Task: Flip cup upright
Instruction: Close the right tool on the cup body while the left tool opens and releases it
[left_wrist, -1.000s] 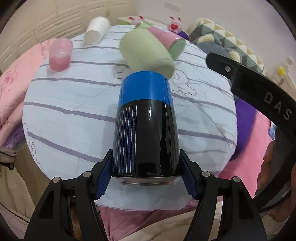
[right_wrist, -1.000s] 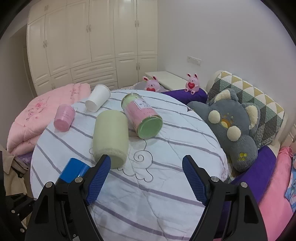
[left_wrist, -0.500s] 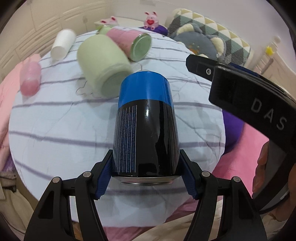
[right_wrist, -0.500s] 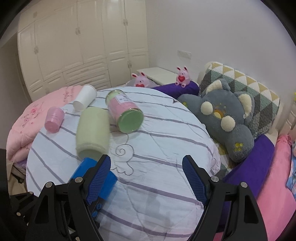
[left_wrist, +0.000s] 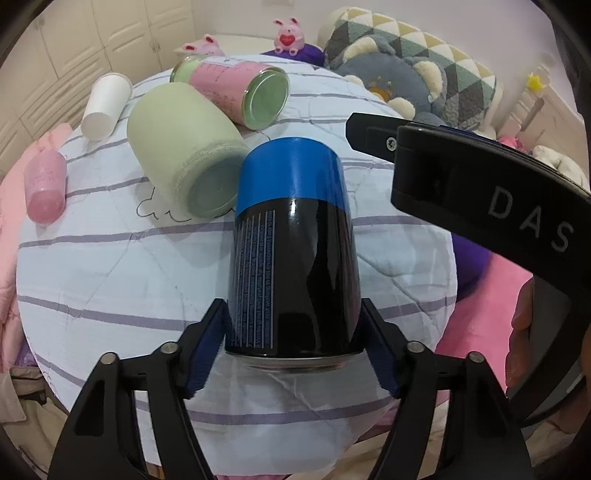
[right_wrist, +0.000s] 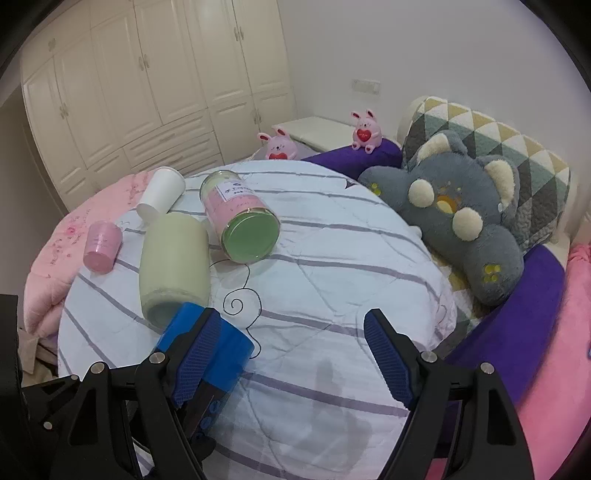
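Black-and-blue cup (left_wrist: 291, 254), clamped in left gripper (left_wrist: 291, 354), has probably tilted further upright; right gripper (right_wrist: 291, 358) stays wide, empty.

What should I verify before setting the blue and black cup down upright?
1. Grip: left hand-held gripper is shut on the blue and black cup, pads on both sides. Ok.
2. Cup upright: it still points along the fingers. Not ok.
3. Landing spot: bare striped cloth shows right of the cup. Ok.
4. Neighbours: pale green cup lies on its side close by. Not ok.
5. Right hand-held gripper: open, holding nothing. Ok.
6. Which end is the cup's opening: cannot tell.
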